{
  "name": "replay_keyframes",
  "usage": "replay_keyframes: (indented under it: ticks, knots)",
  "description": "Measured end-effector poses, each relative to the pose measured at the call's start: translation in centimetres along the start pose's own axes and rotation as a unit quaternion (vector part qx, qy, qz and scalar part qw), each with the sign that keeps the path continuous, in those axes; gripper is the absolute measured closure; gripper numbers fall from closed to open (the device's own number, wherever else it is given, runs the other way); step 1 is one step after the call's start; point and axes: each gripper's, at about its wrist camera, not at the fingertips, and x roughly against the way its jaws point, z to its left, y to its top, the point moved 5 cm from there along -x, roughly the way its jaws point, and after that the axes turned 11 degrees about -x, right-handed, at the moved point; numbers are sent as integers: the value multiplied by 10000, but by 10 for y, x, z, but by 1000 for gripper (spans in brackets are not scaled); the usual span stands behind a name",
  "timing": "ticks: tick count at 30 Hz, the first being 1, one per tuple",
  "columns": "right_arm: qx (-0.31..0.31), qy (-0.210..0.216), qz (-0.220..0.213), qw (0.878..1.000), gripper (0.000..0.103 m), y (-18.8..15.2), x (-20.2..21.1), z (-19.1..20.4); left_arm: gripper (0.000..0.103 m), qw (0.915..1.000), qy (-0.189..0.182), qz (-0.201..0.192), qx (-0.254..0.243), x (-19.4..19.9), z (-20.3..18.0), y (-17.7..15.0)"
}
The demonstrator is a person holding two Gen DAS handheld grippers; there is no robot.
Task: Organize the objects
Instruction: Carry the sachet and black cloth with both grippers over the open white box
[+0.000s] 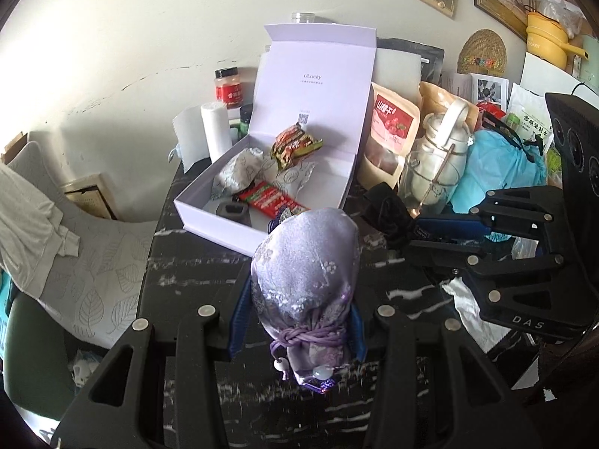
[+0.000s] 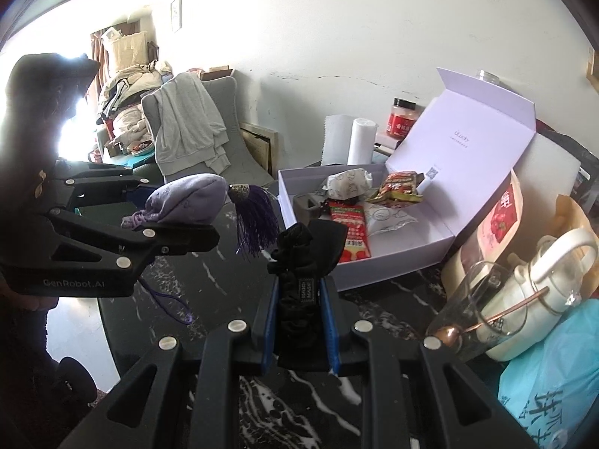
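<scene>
Gripping one lilac pouch (image 1: 305, 273) (left gripper (image 1: 299, 321)); right gripper (image 2: 299, 299) clamps one black scrunchie (image 2: 297, 262).

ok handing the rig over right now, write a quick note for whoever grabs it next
Left gripper: shut on the lilac embroidered drawstring pouch, held above the black marble table, purple tassel dangling.
Right gripper: shut on the black ruffled fabric scrunchie, also in the air.
The open white gift box sits just ahead of both and already holds a red snack stick, a foil-wrapped item and a crumpled snack packet.
Left to do: probably place pouch and scrunchie in the box.
</scene>
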Motion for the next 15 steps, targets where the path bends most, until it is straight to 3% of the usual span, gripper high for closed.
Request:
replay_keyframes:
  ticks: [15]
  knots:
    - [-156, -84, 35, 9998, 82, 40, -32, -27, 62, 9996, -245, -18, -149, -53, 17, 49]
